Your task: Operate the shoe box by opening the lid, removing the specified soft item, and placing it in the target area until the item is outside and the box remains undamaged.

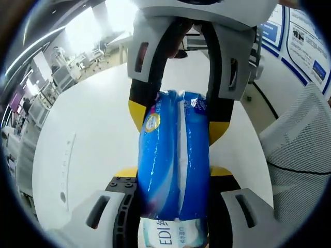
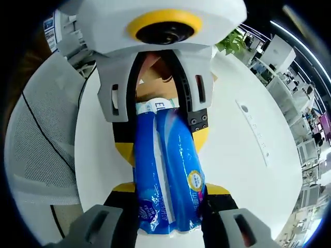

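My left gripper (image 1: 173, 173) rising from the frame's bottom, jaws clamped on the blue pack (image 1: 173, 155), my right gripper (image 2: 168, 191) at lower centre gripping its opposite end, each facing the other from the frame's top

Blue pack (image 1: 173, 155): glossy plastic film, wrinkled, catching highlights along its folds. Both the left gripper (image 1: 173, 173) and the right gripper (image 2: 168, 188) have smooth matt plastic shells, grey with black and yellow parts. Table (image 1: 88, 139): smooth white, faint sheen; chair back (image 2: 41, 139) is pale woven mesh.
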The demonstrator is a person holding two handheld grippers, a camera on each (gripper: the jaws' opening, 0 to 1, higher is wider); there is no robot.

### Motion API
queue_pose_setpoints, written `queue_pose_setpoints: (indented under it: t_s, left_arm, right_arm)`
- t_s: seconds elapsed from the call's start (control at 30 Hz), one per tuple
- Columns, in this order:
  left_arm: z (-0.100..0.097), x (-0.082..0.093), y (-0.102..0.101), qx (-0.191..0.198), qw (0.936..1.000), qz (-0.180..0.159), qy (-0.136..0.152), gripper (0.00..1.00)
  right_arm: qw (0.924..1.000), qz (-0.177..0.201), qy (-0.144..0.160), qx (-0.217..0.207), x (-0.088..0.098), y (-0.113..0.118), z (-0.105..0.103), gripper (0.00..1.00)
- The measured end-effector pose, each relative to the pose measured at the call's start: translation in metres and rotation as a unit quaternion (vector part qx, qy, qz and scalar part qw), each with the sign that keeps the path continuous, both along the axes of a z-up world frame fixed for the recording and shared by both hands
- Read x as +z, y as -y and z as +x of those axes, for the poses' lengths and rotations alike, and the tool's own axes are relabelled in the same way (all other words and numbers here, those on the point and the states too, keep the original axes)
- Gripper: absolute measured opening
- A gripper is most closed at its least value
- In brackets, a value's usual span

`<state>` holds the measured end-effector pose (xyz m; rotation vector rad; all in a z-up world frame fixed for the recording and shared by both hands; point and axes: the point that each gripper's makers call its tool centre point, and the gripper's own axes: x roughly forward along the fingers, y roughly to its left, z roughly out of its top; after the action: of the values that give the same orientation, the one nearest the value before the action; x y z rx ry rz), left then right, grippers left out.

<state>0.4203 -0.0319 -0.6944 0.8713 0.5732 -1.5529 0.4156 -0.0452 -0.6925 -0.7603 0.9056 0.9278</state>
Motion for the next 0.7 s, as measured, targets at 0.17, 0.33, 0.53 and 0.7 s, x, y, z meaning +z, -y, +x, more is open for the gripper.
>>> queue_pose_setpoints:
  t_s: [0.17,0.33,0.53,0.7]
  left_arm:
    - [0.003,-0.003,0.005,0.004,1.0000,-0.001,-0.001,0.47]
    - [0.007,-0.009,0.015,0.009,1.0000,-0.002,-0.003,0.48]
    - [0.008,-0.013,0.025,0.015,0.9999,-0.003,-0.008,0.48]
    - [0.009,-0.019,0.030,0.020,0.9997,-0.003,-0.010,0.49]
  right_arm:
    - [1.0000,-0.006,-0.002,0.002,-0.003,0.006,0.003,0.44]
    - [0.9999,-0.010,-0.004,0.003,-0.007,0.013,0.005,0.44]
    - [0.9998,-0.019,-0.010,0.004,-0.013,0.026,0.008,0.45]
    - [0.9996,-0.025,-0.013,0.005,-0.021,0.034,0.010,0.45]
